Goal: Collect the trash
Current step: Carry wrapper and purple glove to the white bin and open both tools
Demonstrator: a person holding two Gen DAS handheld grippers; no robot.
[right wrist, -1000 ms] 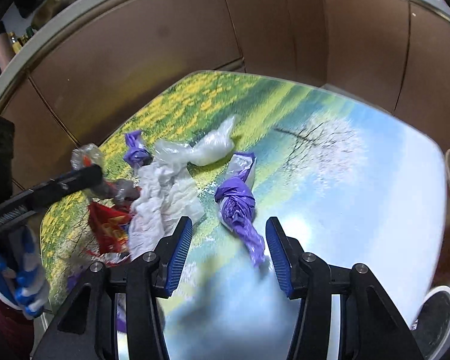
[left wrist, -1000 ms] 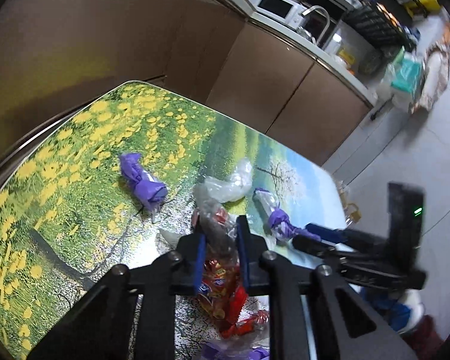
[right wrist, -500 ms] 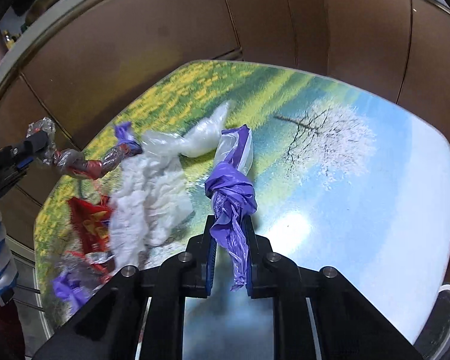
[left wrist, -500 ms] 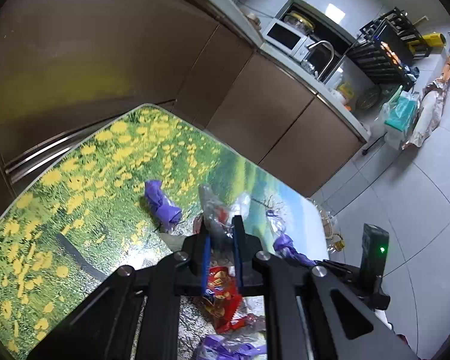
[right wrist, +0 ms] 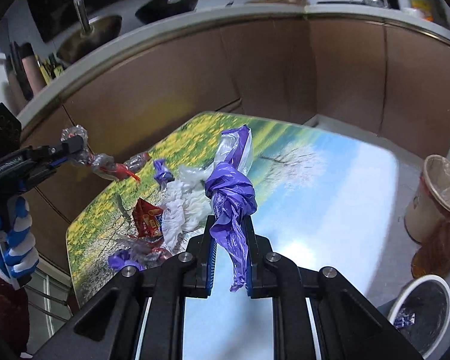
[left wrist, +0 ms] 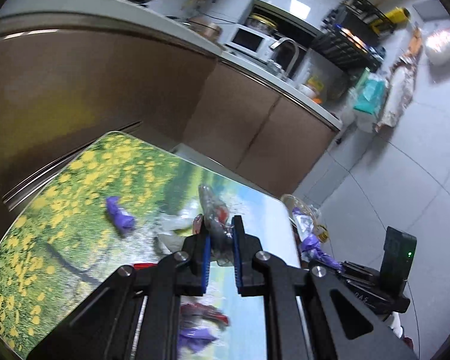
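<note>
Trash is hanging in both claws, up off the table (right wrist: 330,198). The right claw (right wrist: 229,240) is squeezing a purple bag (right wrist: 231,192) between its pads, so the bag is dangling and not slipping. The left claw (left wrist: 220,240) is pinching a clear crinkly wrapper (left wrist: 214,219). More trash is lying on the table past the claws. A white bin (right wrist: 420,312) is waiting low to the right claw's right, likely for dropping.

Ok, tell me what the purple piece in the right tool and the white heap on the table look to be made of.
Purple piece: thin plastic film, probably a bag; glossy, crinkled, knotted and hanging limp. White heap: likely tissue or soft paper; matte with fine crepe-like folds, though cloth cannot be ruled out.
</note>
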